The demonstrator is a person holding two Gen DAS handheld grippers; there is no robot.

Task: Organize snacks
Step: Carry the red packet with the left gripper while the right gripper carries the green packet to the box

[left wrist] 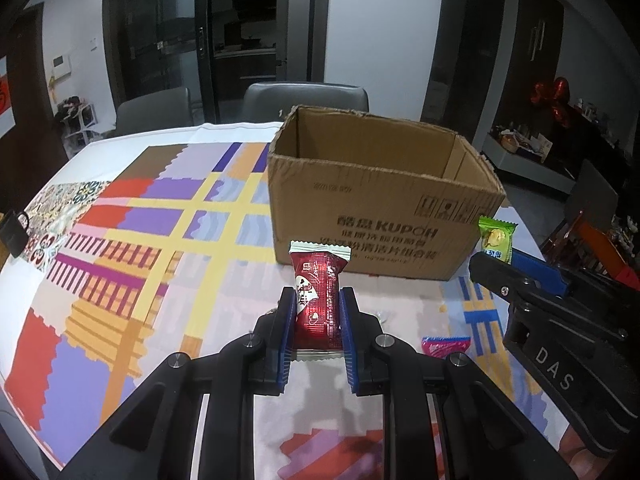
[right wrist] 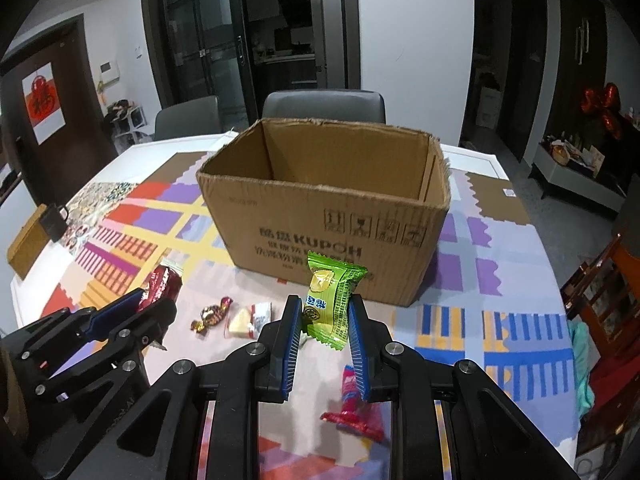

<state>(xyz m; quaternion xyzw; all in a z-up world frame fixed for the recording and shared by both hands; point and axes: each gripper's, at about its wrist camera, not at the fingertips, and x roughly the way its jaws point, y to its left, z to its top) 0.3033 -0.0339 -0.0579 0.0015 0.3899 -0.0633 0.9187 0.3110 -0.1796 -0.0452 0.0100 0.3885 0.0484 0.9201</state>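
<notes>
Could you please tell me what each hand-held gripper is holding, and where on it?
Left hand-held gripper: red snack packet, by its sides. Right hand-held gripper: green snack packet, by its sides.

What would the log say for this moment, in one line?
left gripper: shut on red snack | right gripper: shut on green snack | box: open, ahead | table: loose snacks

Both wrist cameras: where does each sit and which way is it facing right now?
Left wrist: on the left gripper, aimed forward and down at the cardboard box; gripping a red snack; right gripper at right edge.
Right wrist: on the right gripper, same heading; gripping a green snack; left gripper at left edge.
Shared: box, patterned tablecloth, grey chair.
</notes>
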